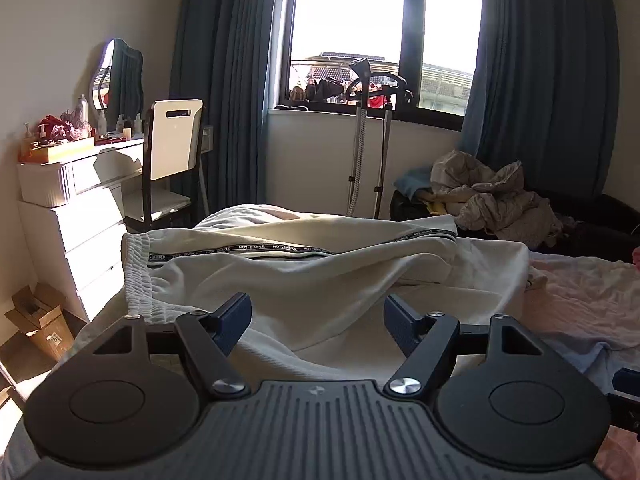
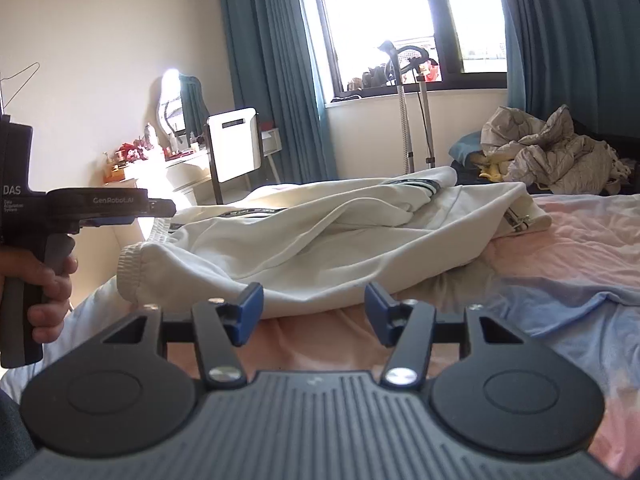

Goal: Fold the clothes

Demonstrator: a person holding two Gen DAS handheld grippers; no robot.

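While both grippers hang free of the cloth, the scene reads as follows.

Garment: cream-white cotton track trousers with a ribbed elastic waistband and a dark lettered side stripe [image 1: 304,276], lying rumpled on the bed's pink and pale-blue bedsheet [image 2: 568,248].

Where it lies: across the near half of the bed, just ahead of both grippers; in the right wrist view the trousers [image 2: 320,240] fill the middle ground, with bare sheet between their hem and the fingertips.

Long axis: roughly crosswise to both cameras, left to right.

Which way it points: the gathered waistband [image 1: 138,268] sits at the left end by the white drawer unit [image 1: 80,220]; the legs run off to the right, toward the heap of grey crumpled laundry [image 1: 496,196]. One leg appears laid over the other, stripe uppermost.

Left gripper [image 1: 318,326]: spread wide, blue pads apart, nothing between them; it hovers over the near folds of fabric. I cannot tell whether it touches them.

Right gripper [image 2: 314,312]: also spread, empty, poised over bare sheet just short of the garment's near edge.

Step in hand: by my reading, the approach before a grasp; the trousers are not yet flat or neatly folded.

Next move calls for: probably one gripper pinching the waistband and the other a point along the legs, then pulling the cloth taut and smooth before folding end to end.
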